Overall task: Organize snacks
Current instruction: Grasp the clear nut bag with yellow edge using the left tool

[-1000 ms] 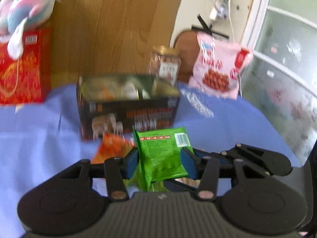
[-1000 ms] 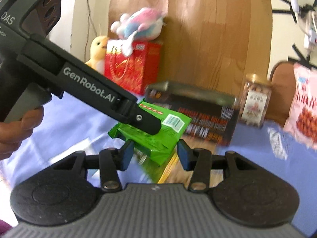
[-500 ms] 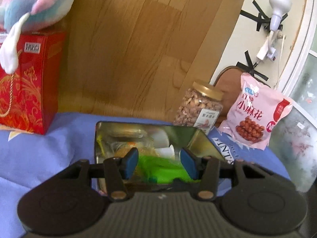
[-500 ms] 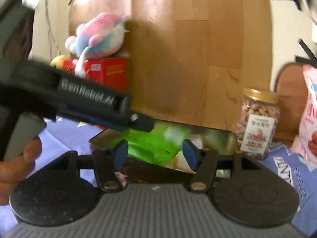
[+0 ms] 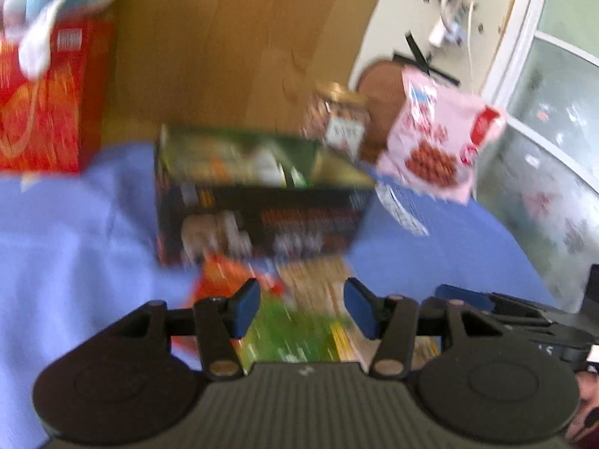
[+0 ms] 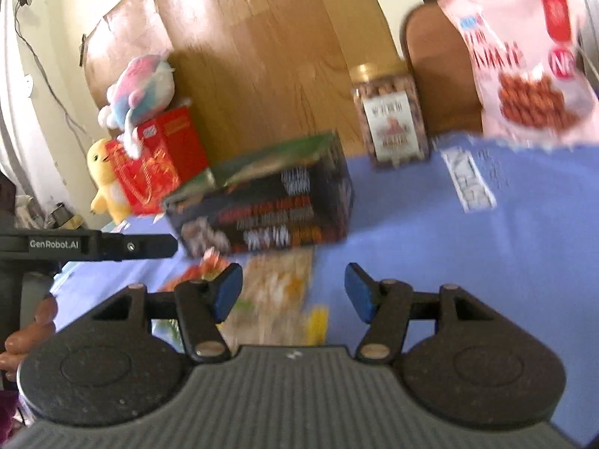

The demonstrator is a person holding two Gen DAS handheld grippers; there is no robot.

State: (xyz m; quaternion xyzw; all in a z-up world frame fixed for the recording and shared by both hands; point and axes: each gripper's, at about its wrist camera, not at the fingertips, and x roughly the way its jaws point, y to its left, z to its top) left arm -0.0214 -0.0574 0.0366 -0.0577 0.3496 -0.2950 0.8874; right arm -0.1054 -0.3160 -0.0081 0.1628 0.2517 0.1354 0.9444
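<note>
My left gripper hangs with its blue pads spread apart and nothing between them; below it, near me on the blue cloth of the worktop, lies a blurred green snack packet. An orange packet lies to its left and a pale striped packet just beyond it, all three crowded against the near wall of the dark snack box. The box is open at the top, and I can make out wrappers inside, though blur hides which ones.

My right gripper is also spread wide and carries nothing. It points at the same loose packets, which lie at the near foot of the box. From this side the left gripper's body reaches in from the left, level with the box's near left corner.

To the right of the box the cloth lies open all the way to the near right edge. Far right, a nut jar stands just beyond the box's far corner, and a pink snack bag leans upright past it. Far left, a red gift box stands well apart from the box, with a plush toy on top and a yellow duck toy beside it. A wooden board closes off the far side.
</note>
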